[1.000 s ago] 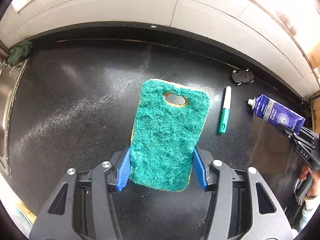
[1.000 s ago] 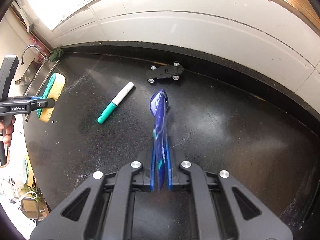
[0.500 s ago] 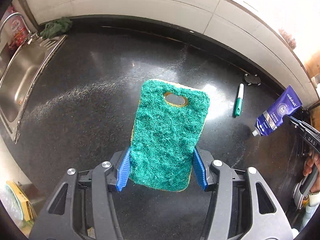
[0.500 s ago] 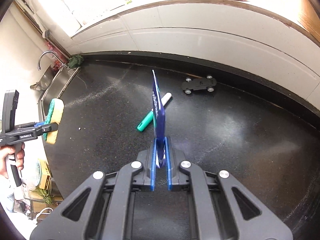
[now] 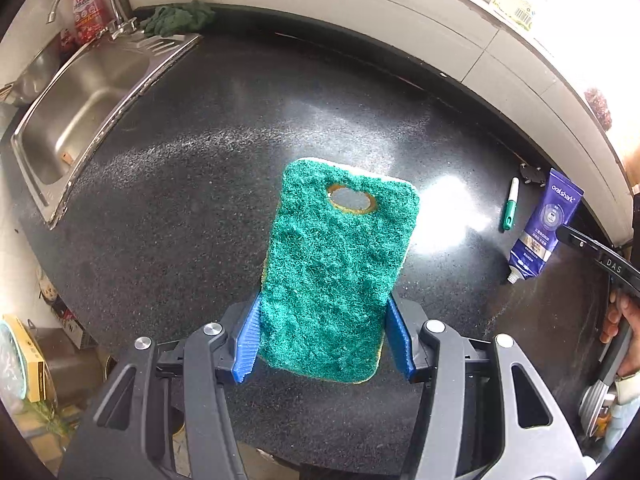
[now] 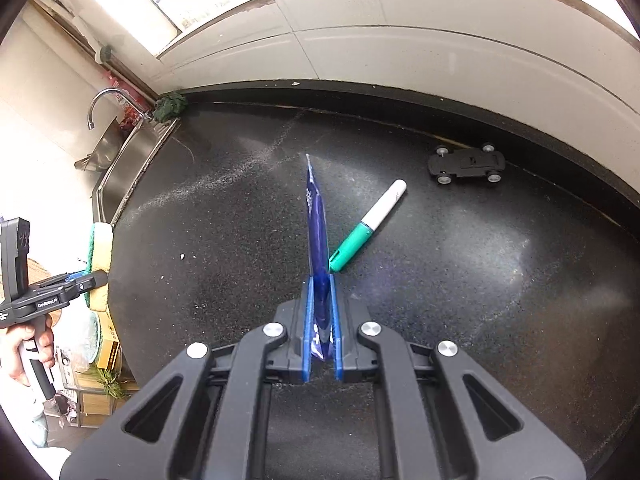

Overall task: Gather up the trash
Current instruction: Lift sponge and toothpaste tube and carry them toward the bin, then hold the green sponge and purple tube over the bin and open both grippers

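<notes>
Left gripper (image 5: 324,340) clamped on green sponge (image 5: 336,272), pads pressing both long edges; sponge held above black counter (image 5: 200,184), its hole at far end. Right gripper (image 6: 320,328) closed on blue tube (image 6: 318,232), tube seen edge-on, lifted off counter. Marker (image 6: 368,226) lies on counter just right of tube; toy car (image 6: 466,164) farther right, near wall. Sink (image 5: 76,108) at far left.
</notes>
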`<action>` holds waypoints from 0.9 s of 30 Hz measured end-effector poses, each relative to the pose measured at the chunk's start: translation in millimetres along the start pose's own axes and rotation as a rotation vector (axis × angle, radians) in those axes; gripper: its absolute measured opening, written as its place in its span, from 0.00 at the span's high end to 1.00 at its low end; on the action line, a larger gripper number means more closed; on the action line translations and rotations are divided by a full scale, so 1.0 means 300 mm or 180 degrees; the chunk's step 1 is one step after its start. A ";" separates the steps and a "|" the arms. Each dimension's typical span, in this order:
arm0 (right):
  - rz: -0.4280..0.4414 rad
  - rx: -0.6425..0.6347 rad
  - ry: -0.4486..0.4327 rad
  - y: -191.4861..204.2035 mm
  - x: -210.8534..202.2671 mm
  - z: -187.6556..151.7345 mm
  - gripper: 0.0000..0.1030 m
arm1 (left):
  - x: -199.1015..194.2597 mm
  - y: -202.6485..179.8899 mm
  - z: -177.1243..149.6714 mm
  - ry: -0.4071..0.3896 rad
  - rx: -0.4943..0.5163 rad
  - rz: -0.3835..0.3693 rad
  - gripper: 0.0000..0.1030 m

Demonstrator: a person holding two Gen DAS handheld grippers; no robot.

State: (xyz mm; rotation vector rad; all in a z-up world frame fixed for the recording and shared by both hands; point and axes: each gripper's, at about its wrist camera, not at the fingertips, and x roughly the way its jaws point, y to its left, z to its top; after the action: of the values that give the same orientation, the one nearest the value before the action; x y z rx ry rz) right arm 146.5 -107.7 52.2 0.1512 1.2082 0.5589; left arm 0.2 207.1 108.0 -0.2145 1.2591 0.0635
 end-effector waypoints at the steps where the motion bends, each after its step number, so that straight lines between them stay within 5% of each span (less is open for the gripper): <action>1: 0.0046 -0.0011 -0.0009 0.014 -0.001 0.008 0.92 | -0.003 0.010 -0.002 -0.0005 -0.0023 0.0008 0.49; 15: 0.0268 -0.0475 -0.0024 0.276 0.030 0.117 0.92 | -0.072 0.228 -0.105 -0.0102 -0.0528 0.0146 0.49; 27: 0.0718 -0.1184 0.0261 0.719 0.171 0.105 0.92 | -0.198 0.549 -0.348 -0.0237 -0.1279 0.0443 0.50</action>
State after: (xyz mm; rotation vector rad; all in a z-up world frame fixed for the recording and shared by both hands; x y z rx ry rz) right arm 116.9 107.3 106.7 -0.0531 1.1524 0.9846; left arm -143.1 351.9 113.5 -0.4665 1.1768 0.4428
